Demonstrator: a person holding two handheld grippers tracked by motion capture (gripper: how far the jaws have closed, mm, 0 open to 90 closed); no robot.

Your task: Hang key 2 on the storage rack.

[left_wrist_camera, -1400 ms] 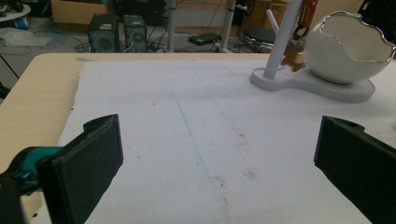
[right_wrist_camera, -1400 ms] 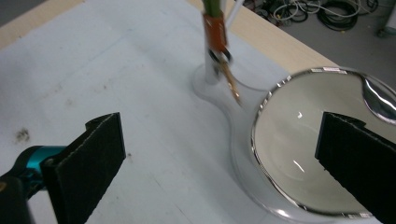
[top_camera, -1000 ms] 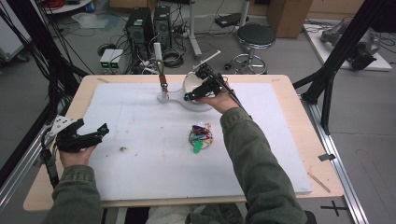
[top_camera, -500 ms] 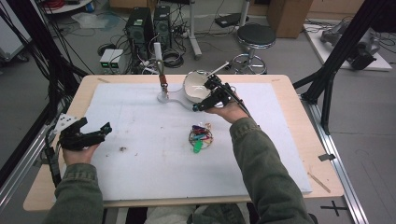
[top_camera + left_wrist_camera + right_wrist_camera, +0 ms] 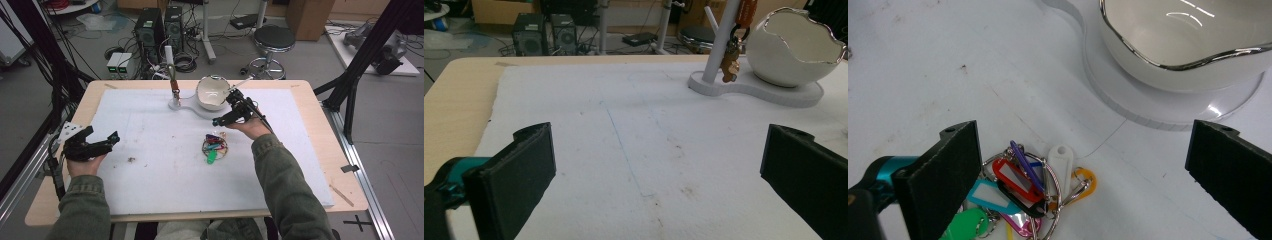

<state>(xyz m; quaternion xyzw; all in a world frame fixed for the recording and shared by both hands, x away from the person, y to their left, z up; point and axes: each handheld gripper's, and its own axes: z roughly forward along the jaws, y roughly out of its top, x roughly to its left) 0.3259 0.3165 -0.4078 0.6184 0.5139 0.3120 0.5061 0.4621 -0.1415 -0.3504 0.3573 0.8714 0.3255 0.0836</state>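
Note:
A bunch of coloured key tags on metal rings point(image 5: 214, 145) lies mid-mat; in the right gripper view the key tags point(image 5: 1023, 195) sit low between the jaws. My right gripper point(image 5: 226, 108) hovers open between the tags and a white eggshell-shaped bowl point(image 5: 214, 93) with a silver rim point(image 5: 1188, 35). The bowl stands on a white base point(image 5: 754, 90) that also carries a post point(image 5: 171, 75) with a brass key point(image 5: 729, 62) hanging from it. At the mat's left edge my left gripper point(image 5: 101, 135) is open with nothing in it, and it points across the mat point(image 5: 634, 150).
The white mat point(image 5: 150, 165) covers most of a wooden table point(image 5: 325, 150). A small dark speck point(image 5: 132, 160) lies near the left hand. Beyond the far edge are computer towers point(image 5: 157, 30), cables and a stool point(image 5: 272, 42). A black frame leg point(image 5: 350, 90) stands at the right.
My right gripper has drawn back from over the bowl's rim toward the person and a little right, ending nearer the key tags. The left gripper has stayed put.

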